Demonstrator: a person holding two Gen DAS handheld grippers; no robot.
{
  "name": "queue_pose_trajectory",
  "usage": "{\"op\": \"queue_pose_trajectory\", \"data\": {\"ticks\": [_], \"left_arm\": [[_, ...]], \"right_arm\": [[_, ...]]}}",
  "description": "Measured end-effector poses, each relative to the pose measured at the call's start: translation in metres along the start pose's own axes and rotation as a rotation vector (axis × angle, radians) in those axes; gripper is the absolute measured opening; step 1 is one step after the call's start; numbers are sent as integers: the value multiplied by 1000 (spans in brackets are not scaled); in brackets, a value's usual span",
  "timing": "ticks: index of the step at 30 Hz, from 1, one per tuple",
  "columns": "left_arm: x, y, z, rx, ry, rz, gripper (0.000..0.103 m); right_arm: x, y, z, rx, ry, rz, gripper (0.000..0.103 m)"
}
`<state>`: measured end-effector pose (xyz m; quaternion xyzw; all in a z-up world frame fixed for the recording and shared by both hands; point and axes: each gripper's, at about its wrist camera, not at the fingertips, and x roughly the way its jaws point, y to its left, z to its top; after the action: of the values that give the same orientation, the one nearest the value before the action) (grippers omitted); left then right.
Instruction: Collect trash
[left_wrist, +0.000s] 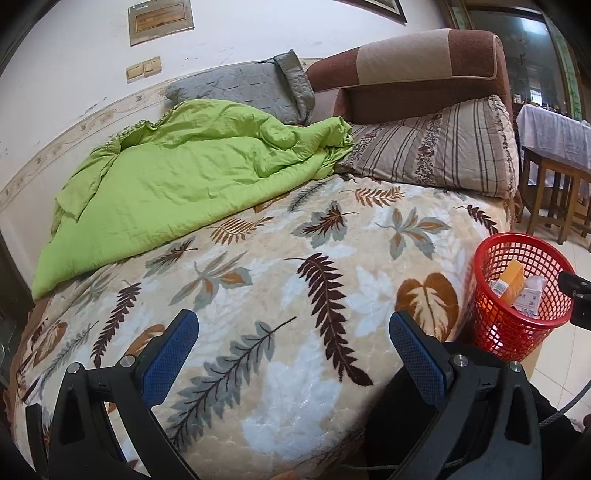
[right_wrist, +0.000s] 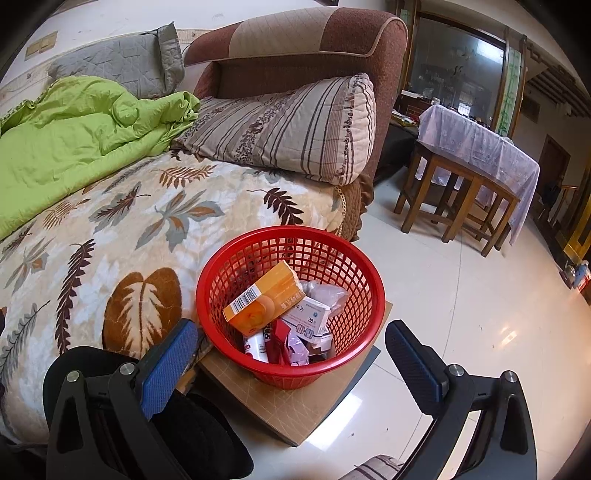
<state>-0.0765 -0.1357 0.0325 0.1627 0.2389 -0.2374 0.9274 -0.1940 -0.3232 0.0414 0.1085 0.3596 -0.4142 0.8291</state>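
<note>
**Basket filled, both grippers hanging empty over bed and bin**

The red plastic mesh basket (right_wrist: 290, 306) is standing on a flat square of brown cardboard (right_wrist: 295, 406) laid on the glossy pale tiled floor (right_wrist: 461, 314), right against the near right corner of the bed. That spot looks chosen on purpose: anything lifted off the bed only has to travel a little way right to drop in. Inside, the trash is piling loosely: an orange cardboard box with a barcode (right_wrist: 264, 297) is leaning on top, a white medicine box printed "28" (right_wrist: 308, 317) is sitting beneath it, and a crumpled clear plastic bag (right_wrist: 327, 293) is lying at the far side, with a small white tube and red wrappers lower down (too jumbled to name singly).

The right gripper (right_wrist: 291, 343) is hovering with its blue-padded fingers (right_wrist: 168, 363) spread wide, holding nothing; the basket is lying between and just beyond them, its near rim low in the gap.

The left gripper (left_wrist: 293, 338) is also standing wide apart and empty, pointing across the cream leaf-patterned fleece blanket (left_wrist: 258, 258). Between its fingers (left_wrist: 168, 356) only blanket is showing; the basket is sitting off to their right. No loose trash is showing on the blanket, the rumpled lime-green quilt (left_wrist: 177, 173) at the far left, or the striped pillow (left_wrist: 443, 151) at the far right, so the collecting is probably nearly finished.
</note>
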Motion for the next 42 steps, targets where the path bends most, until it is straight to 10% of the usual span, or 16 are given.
{"op": "queue_pose_trajectory", "data": {"ticks": [42], "left_arm": [[4, -1, -5, -17, 55, -68, 103]], "right_arm": [[11, 12, 2, -46, 6, 45, 103]]}}
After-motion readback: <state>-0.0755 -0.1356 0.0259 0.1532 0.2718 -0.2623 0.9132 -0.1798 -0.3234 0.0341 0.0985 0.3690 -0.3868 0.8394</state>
